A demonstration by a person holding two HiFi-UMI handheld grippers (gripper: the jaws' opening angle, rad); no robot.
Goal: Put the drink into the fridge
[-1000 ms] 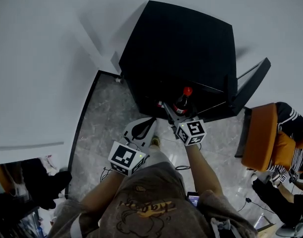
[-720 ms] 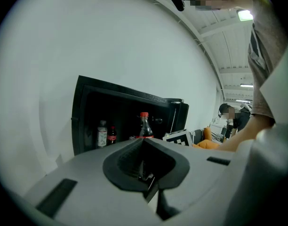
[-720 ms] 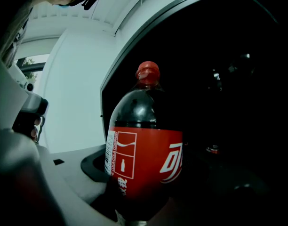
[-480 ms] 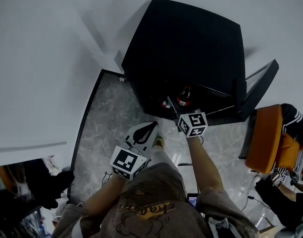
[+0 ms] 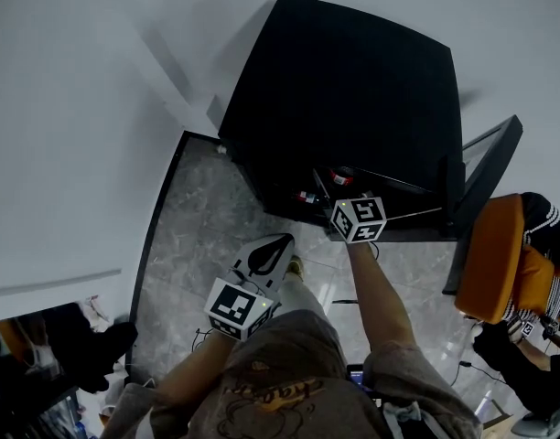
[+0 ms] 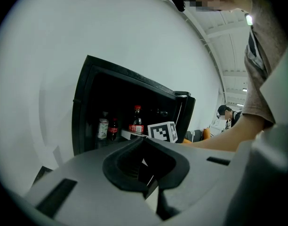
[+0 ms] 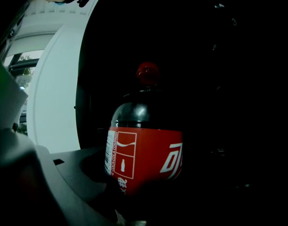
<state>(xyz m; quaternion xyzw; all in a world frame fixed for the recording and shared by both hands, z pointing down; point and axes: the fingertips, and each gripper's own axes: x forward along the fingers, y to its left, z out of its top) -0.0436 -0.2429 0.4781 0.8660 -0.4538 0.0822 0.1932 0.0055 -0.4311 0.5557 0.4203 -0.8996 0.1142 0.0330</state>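
Note:
The drink is a cola bottle (image 7: 144, 159) with a red label and a red cap (image 7: 147, 73). It stands upright, and my right gripper (image 5: 340, 190) is shut on its lower body. In the head view the gripper reaches into the open black fridge (image 5: 353, 90), and only the bottle's cap (image 5: 342, 176) shows under the fridge's top edge. The left gripper view shows the held bottle (image 6: 136, 121) just inside the fridge opening, beside the right gripper's marker cube (image 6: 163, 131). My left gripper (image 5: 275, 245) hangs back over the floor, shut and holding nothing.
Inside the fridge at the left stand a small cola bottle (image 6: 114, 128) and a pale bottle (image 6: 102, 127). The fridge door (image 5: 481, 181) is swung open to the right. Beyond it sit an orange chair (image 5: 490, 254) and a person in striped sleeves. Under me is grey marble floor (image 5: 198, 236).
My right gripper has carried the bottle forward into the fridge, so its body is now hidden in the head view. The left gripper has barely moved.

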